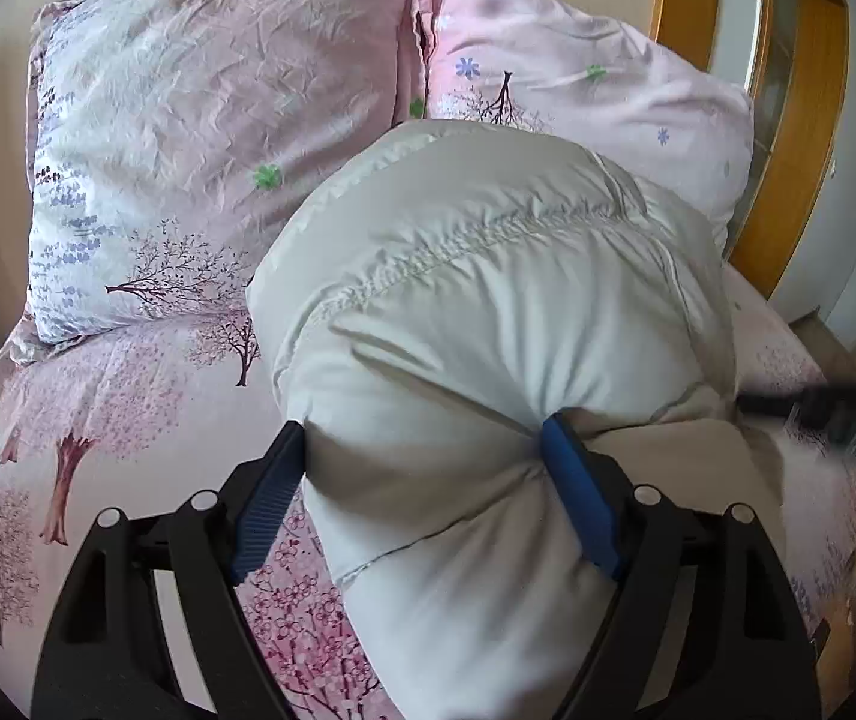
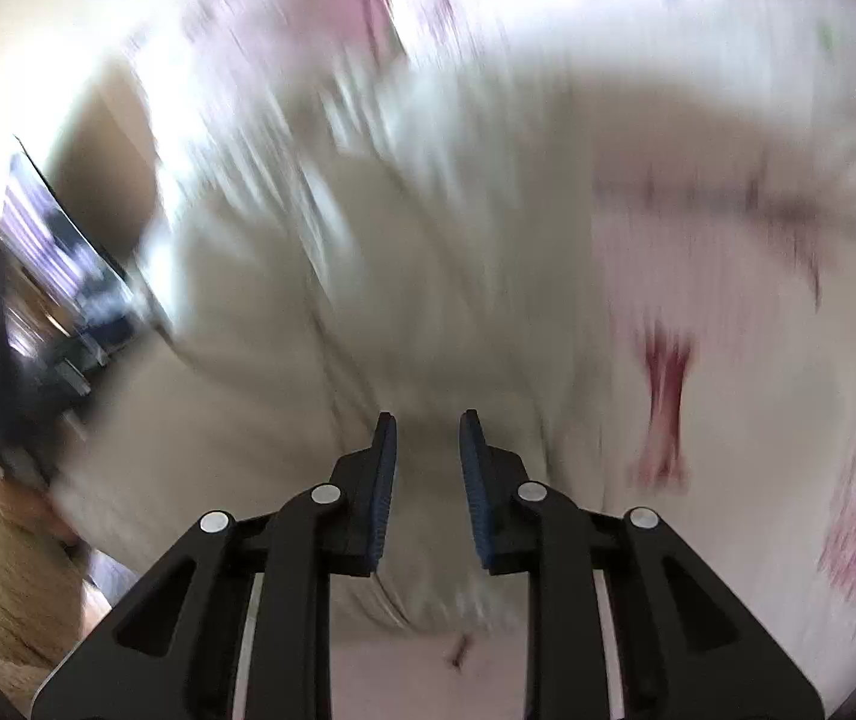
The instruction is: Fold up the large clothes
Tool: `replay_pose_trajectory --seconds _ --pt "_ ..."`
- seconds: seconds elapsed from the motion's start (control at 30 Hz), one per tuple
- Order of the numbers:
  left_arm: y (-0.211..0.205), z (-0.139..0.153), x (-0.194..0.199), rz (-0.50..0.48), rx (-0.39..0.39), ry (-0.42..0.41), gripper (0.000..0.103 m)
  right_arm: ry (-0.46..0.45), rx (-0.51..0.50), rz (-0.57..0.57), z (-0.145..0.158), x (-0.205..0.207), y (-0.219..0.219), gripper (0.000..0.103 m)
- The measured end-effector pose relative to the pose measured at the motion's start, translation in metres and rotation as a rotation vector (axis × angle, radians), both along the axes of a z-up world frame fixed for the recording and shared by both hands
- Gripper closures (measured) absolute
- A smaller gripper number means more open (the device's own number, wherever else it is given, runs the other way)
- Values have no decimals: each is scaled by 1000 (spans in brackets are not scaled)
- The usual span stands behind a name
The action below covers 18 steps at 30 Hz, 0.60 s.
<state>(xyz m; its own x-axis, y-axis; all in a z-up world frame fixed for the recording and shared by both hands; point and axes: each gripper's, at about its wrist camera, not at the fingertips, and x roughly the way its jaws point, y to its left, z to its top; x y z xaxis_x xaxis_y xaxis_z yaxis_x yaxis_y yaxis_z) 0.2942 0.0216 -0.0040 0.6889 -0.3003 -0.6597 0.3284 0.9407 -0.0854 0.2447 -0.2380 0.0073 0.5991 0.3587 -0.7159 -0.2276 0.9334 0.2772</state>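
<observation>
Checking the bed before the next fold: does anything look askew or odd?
The jacket is a puffy bundle, pinched by the left claw, not flat. The right pillow sits tilted, overlapping the left pillow. The right wrist view is too blurred to judge.

A bulky, off-white quilted down jacket [image 1: 487,312] is seen bunched into a thick, puffy roll on a pink bedsheet printed with trees. Its smooth padded fabric is crossed by a puckered stitched seam and deep creases. Its near end is pinched into a waist, and its far end is laid against two pink pillows. In the right wrist view the same pale garment [image 2: 320,324] is blurred, so no detail can be told.
</observation>
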Motion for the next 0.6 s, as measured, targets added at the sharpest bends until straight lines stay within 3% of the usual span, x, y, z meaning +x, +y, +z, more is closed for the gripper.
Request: replay_pose_trajectory --seconds 0.07,0.17,0.27,0.37,0.5,0.6 --pt "-2 1 1 -3 15 6 23 -78 -10 -18 30 11 0 79" --pt "-8 1 2 -5 55 3 23 -48 -62 -19 37 45 6 79" --pt "-8 -1 5 -14 39 16 23 151 -202 -25 -10 76 15 79" --pt "-13 -2 7 2 20 8 23 198 -163 -43 -32 82 13 78" --pt "-3 8 -4 53 -12 2 21 145 -149 -59 -13 61 5 78" --pt "7 17 -26 69 -41 -29 17 53 -61 -32 15 13 -4 78"
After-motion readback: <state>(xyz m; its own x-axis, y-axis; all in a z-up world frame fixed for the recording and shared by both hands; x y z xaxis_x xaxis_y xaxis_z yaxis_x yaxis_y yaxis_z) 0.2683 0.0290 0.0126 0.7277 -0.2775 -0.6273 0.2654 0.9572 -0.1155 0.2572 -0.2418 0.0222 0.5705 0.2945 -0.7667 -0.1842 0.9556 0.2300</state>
